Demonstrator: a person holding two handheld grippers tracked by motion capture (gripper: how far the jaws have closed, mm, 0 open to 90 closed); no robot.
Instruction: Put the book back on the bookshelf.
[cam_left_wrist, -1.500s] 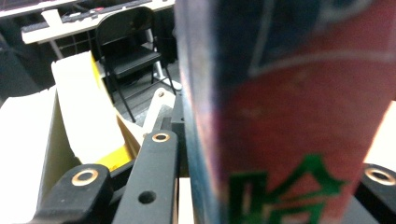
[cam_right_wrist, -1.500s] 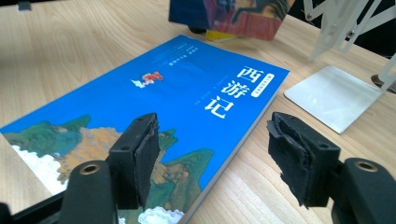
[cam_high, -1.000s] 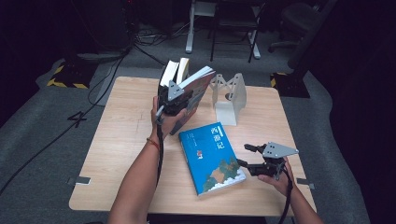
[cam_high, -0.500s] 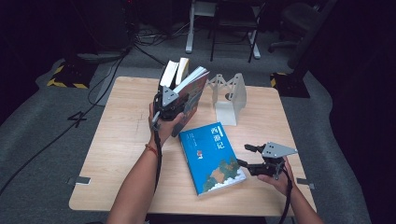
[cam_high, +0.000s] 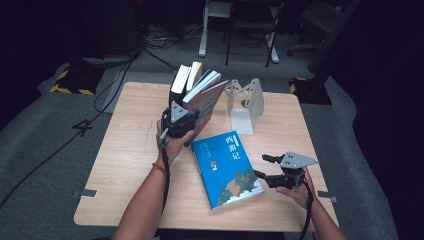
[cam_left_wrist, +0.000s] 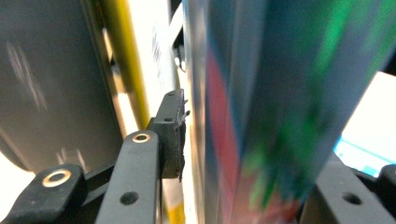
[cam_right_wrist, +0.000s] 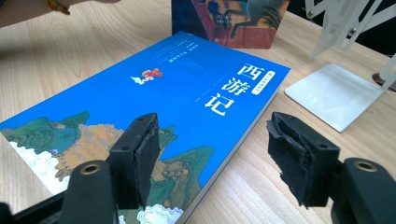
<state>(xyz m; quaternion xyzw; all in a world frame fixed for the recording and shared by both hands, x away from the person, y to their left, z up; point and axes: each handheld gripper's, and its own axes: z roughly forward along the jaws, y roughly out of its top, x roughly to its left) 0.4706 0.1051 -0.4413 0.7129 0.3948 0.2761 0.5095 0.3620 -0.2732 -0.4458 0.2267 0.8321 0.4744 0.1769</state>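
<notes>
The stack of books (cam_high: 196, 92) stands on end near the far edge of the table (cam_high: 120, 150), about mid-width, leaning toward the white bookend (cam_high: 245, 105) just beside it. The left gripper (cam_high: 176, 125) is at the stack's near-bottom corner w/ the colourful outer book (cam_left_wrist: 261, 112) between its jaws; jaws have just been opening, and in the left gripper view the one pad that shows stands a hair off the cover, so grip looks to be letting go. To do this well: don't pull away till the books' bottom edges sit flat on the table, keep opening slowly, back out along the covers w/o dragging them, else the stack may fan or topple toward the near edge. The blue book (cam_high: 227, 167) lies flat, cover up, toward the near right corner. The right gripper (cam_right_wrist: 212, 158) hovers at its near end, jaws apart, empty, pads clear of the cover; prob. next pick, approach from the long edge.
</notes>
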